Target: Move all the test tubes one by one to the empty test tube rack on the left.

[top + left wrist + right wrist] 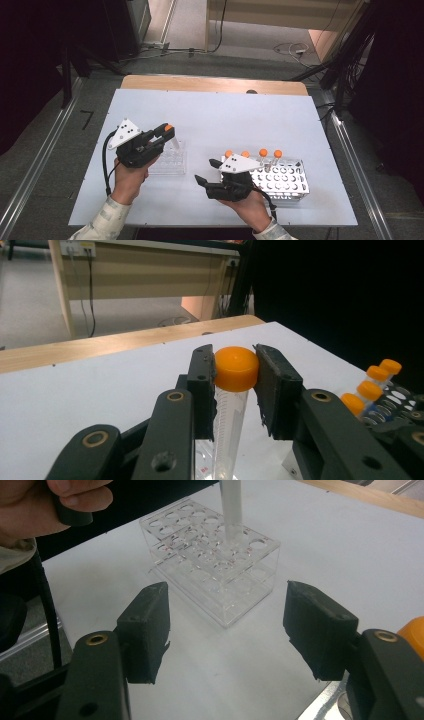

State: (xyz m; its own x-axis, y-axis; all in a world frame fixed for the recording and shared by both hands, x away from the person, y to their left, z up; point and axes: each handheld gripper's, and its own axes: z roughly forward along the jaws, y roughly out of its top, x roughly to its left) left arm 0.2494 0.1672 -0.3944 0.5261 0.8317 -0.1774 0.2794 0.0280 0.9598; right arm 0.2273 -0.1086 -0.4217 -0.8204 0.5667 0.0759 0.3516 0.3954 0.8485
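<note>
My left gripper (167, 131) (235, 375) is shut on the orange cap of a clear tube (235, 369) (172, 139). The tube's lower end stands in a hole at the far right of the clear plastic rack (170, 162) (215, 560), where the tube's body (231, 505) comes down from above. My right gripper (207, 172) (227, 630) is open and holds nothing; it hovers over the table between the clear rack and the white metal rack (280, 177). Several orange-capped tubes (262, 154) (372, 385) stand along the far row of the white rack.
The white tabletop (225, 115) has a wooden strip (210, 84) along its far edge. Beyond the table lie floor cables and dark stands. The hand (55, 505) holding the left gripper appears at the top left of the right gripper view.
</note>
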